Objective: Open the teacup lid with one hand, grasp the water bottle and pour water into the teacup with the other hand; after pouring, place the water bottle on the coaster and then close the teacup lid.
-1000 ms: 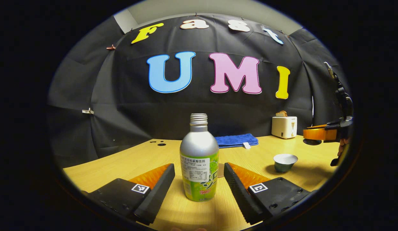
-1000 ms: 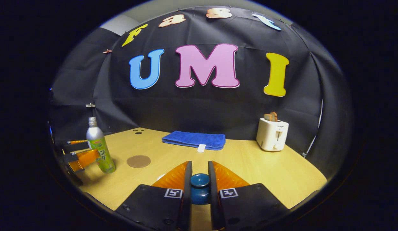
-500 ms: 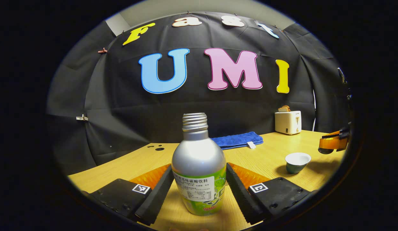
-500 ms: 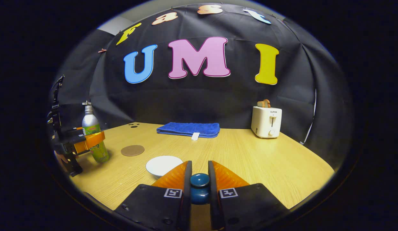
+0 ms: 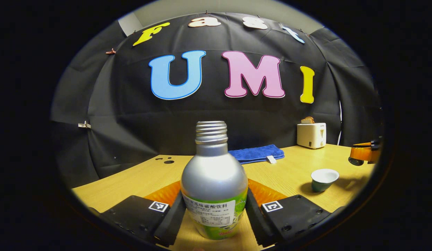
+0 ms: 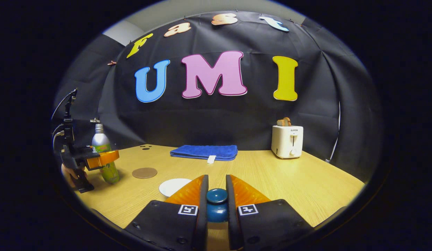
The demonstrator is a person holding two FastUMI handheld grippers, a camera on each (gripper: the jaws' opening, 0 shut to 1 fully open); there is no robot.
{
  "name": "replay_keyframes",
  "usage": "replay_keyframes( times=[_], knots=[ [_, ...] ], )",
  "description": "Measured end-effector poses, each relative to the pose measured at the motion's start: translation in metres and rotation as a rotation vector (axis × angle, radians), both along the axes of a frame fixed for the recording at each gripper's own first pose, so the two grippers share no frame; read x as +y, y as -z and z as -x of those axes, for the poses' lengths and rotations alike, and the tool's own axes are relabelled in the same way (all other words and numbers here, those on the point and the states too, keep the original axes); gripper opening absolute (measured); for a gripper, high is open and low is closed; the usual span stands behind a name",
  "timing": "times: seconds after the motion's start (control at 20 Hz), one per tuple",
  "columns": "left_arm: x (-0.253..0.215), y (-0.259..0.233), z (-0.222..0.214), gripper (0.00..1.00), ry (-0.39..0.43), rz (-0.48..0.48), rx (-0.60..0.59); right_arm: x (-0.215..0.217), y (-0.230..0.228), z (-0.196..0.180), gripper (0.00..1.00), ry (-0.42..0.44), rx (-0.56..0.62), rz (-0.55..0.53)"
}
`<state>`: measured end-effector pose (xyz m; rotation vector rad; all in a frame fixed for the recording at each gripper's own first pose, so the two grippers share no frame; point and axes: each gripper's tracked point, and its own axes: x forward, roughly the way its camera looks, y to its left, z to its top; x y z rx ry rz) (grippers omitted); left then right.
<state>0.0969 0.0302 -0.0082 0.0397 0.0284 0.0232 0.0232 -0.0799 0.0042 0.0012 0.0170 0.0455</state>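
Note:
A silver uncapped water bottle [image 5: 214,174] with a green label stands on the wooden table. My left gripper [image 5: 214,197] presses on it from both sides. The right gripper view has this bottle [image 6: 103,157] far left, with the left gripper [image 6: 99,159] around its middle. My right gripper [image 6: 216,181] is shut on the blue knob of the teacup lid [image 6: 216,200], held above the table. The open teacup [image 5: 323,178], white inside and green outside, sits at right; its rim [image 6: 172,186] peeks out beside my right fingers. A round brown coaster [image 6: 144,172] lies between bottle and cup.
A folded blue towel [image 6: 203,152] lies at the back of the table [image 6: 306,188] by the black cloth wall. A white toaster [image 6: 287,141] with toast stands back right. A hand [image 6: 68,172] holds the left gripper at the far left.
My left gripper moved forward around the bottle and closed its fingers onto it. My right gripper kept the lid and drew slightly farther from the cup.

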Motion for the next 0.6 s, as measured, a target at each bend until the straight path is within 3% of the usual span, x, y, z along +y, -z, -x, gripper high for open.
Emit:
replay_keyframes(
  times=[0.35,0.6],
  knots=[
    [-0.015,-0.023,-0.015,0.81,0.059,-0.290,-0.014,-0.023,0.000,-0.005,0.27,0.055,-0.004,0.000],
    [-0.043,-0.042,-0.036,0.79,0.135,-0.655,-0.042,-0.035,-0.001,-0.006,0.27,0.086,-0.008,0.001]
  ],
)
